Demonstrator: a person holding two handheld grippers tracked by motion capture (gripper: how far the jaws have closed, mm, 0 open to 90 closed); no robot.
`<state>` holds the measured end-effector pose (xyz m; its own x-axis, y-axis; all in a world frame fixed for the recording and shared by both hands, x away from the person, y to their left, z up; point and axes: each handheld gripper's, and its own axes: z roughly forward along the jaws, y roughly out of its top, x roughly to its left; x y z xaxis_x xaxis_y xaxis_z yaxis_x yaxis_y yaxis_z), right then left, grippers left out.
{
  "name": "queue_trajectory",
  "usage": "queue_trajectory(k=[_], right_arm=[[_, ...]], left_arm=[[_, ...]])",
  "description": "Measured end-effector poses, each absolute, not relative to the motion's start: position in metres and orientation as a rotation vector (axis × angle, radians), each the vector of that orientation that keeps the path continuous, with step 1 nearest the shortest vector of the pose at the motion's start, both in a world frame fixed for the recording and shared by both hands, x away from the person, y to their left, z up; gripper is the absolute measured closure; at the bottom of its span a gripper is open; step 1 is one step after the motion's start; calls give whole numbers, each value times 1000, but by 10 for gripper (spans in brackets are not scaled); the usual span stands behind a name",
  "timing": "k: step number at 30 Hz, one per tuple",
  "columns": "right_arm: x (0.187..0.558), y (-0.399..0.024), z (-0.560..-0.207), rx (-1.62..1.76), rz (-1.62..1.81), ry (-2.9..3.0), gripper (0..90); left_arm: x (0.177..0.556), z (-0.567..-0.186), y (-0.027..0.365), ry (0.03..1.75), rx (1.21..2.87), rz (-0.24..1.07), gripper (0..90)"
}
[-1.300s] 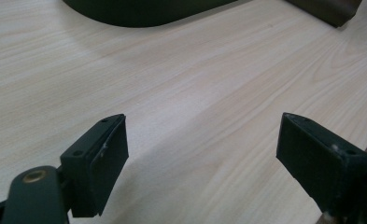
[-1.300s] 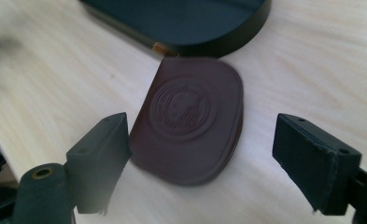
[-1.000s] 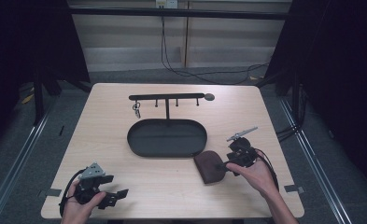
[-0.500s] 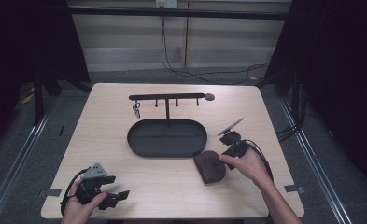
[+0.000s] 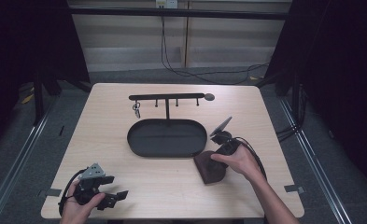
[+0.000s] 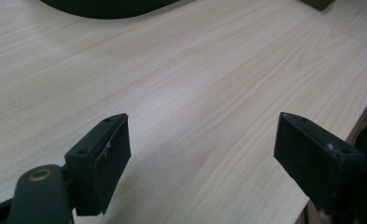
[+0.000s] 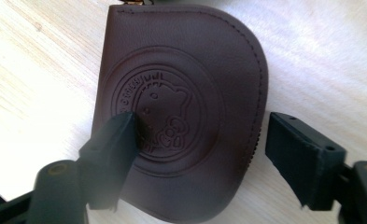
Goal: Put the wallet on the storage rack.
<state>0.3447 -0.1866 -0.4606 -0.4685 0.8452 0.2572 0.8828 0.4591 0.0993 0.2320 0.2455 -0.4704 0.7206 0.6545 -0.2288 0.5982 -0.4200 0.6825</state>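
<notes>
Pouch: brown leather pouch (image 7: 181, 116) lies flat near the table's (image 5: 125, 186) right edge.
Right gripper (image 7: 200, 140): jaws apart, poised over the pouch.
Left gripper (image 6: 202, 154): jaws apart, front-left corner.

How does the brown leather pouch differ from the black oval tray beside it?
The brown leather pouch is D-shaped, soft and stamped with a round emblem; the black oval tray is plain and rigid with a raised rim. The pouch is smaller than the tray. The right gripper hovers open over the pouch, not the tray. Both lie flat on the wooden table.
</notes>
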Motion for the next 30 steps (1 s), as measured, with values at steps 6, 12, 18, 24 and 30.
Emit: queue_trajectory(k=[6,12,18,24,30], right_arm=[[345,-186,-461,-1519,-332,-2489,361],[346,-188,-458,-1543,-355,-2479,468],[349,-191,-450,-1565,-389,-2479,595],[348,-188,-443,-1572,-372,-2501,648],[345,-187,-435,-1558,-382,-2543,696]], left_arm=[[232,-471,245,936,2152,86,197],[232,-471,246,929,2148,77,202],[232,-470,247,931,2150,82,205],[232,-471,249,951,2147,83,205],[232,-471,250,953,2145,82,205]])
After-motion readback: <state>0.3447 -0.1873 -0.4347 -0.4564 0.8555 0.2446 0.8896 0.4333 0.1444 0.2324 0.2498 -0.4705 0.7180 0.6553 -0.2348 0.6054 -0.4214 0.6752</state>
